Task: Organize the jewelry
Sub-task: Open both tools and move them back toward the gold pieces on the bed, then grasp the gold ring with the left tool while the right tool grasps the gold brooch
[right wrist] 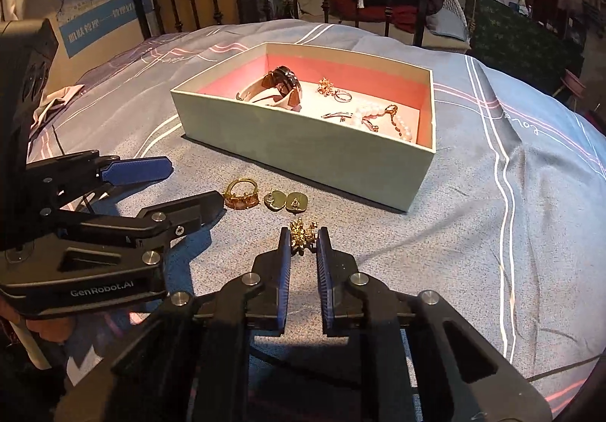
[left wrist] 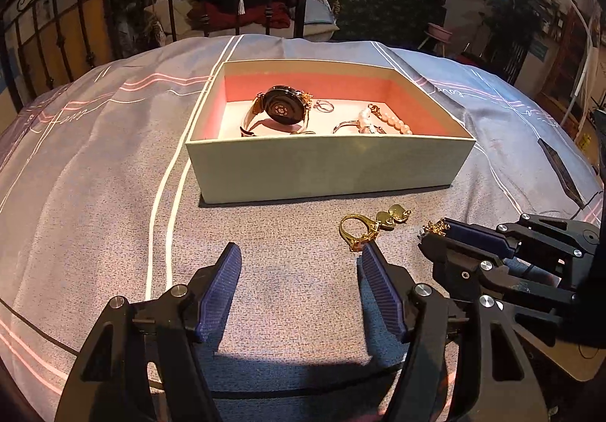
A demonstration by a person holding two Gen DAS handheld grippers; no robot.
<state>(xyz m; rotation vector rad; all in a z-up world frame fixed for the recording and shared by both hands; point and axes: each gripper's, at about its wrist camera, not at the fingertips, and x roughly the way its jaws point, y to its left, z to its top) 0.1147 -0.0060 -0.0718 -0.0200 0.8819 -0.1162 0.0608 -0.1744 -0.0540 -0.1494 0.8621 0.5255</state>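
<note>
Gold brooch [right wrist: 302,231] sits clenched in my right claw [right wrist: 303,238], bound for the box [right wrist: 303,145] at twelve o'clock; my left claw [left wrist: 299,255] gapes, released, beside the ring [left wrist: 358,230].

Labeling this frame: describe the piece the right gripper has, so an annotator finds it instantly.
On the bedspread, in front of the open box, three gold pieces lie loose. Nearest the camera, pinched between the right gripper fingertips, is a spiky gold cluster earring; its neighbours are a gold ring and flat earrings.
</note>
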